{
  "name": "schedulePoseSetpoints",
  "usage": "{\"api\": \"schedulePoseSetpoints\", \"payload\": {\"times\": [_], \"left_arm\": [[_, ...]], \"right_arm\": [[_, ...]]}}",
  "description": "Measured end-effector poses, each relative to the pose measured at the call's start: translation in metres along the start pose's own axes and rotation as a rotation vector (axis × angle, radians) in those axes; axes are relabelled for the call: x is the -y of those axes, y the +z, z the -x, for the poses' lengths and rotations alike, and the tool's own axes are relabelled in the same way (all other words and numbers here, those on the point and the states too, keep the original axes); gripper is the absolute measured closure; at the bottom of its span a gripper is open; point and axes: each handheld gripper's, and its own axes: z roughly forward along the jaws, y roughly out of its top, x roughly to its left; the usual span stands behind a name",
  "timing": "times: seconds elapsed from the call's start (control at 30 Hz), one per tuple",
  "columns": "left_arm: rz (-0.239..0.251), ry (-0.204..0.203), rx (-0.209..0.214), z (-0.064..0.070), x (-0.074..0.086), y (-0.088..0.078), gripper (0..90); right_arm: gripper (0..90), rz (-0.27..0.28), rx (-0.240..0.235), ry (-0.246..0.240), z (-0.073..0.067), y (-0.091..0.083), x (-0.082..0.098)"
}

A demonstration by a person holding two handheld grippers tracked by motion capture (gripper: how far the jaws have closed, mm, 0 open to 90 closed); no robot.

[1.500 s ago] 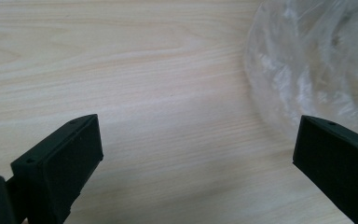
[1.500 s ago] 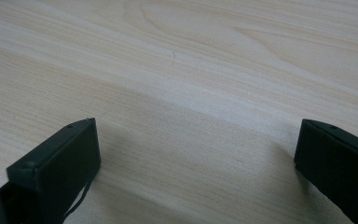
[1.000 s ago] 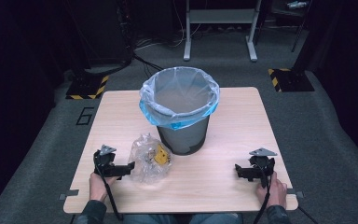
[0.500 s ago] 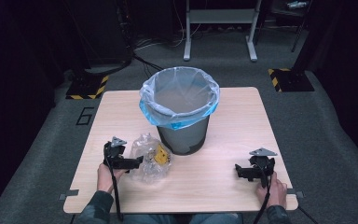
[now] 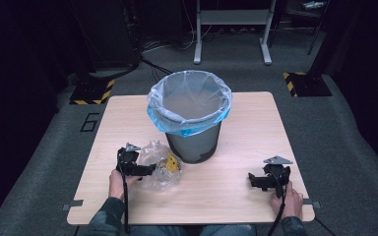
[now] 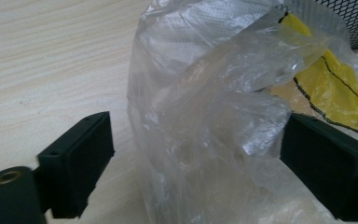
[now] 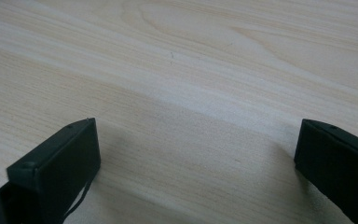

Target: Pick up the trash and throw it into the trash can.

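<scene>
The left claw (image 5: pixel 147 169) is closing its jaws around the crumpled clear plastic bag (image 6: pixel 214 121); the bag is sitting between them, not yet clamped, with the lined bin (image 5: pixel 192 118) just beyond. The right claw (image 5: pixel 256 181) is resting released over bare table (image 7: pixel 191 70), well apart from the bag.

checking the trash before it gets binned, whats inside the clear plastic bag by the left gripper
Through the clear plastic bag a yellow piece with a black outline shows at one side. The crumpled folds blur the rest, so anything else inside cannot be made out.
</scene>
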Motion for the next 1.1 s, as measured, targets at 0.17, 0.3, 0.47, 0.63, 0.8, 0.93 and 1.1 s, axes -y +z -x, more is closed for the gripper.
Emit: {"api": "schedulePoseSetpoints", "payload": {"times": [0.17, 0.3, 0.47, 0.63, 0.8, 0.93, 1.1], "left_arm": [[-0.021, 0.002, -0.007, 0.002, 0.003, 0.008, 33.2], [-0.028, 0.008, -0.018, 0.002, 0.004, 0.012, 46.7], [-0.003, -0.005, -0.024, -0.001, 0.006, 0.014, 66.5], [0.011, 0.004, -0.025, 0.000, 0.006, 0.011, 76.6], [0.034, 0.020, -0.043, -0.001, 0.007, 0.005, 85.2], [0.053, 0.029, -0.060, -0.003, 0.008, -0.001, 87.4], [0.073, 0.025, -0.074, -0.007, 0.010, -0.009, 88.3]], "right_arm": [[0.0, 0.000, 0.000, 0.000, 0.000, 0.000, 0.000], [0.0, 0.000, 0.000, 0.000, 0.000, 0.000, 0.000], [0.0, 0.000, 0.000, -0.001, 0.000, 0.000, 0.000], [0.0, 0.001, 0.001, -0.001, 0.000, 0.000, 0.000], [0.0, 0.000, 0.003, 0.001, 0.000, 0.000, 0.000], [0.0, 0.000, 0.003, 0.001, 0.000, 0.000, 0.000], [0.0, 0.000, 0.003, 0.000, 0.000, 0.000, 0.000]]}}
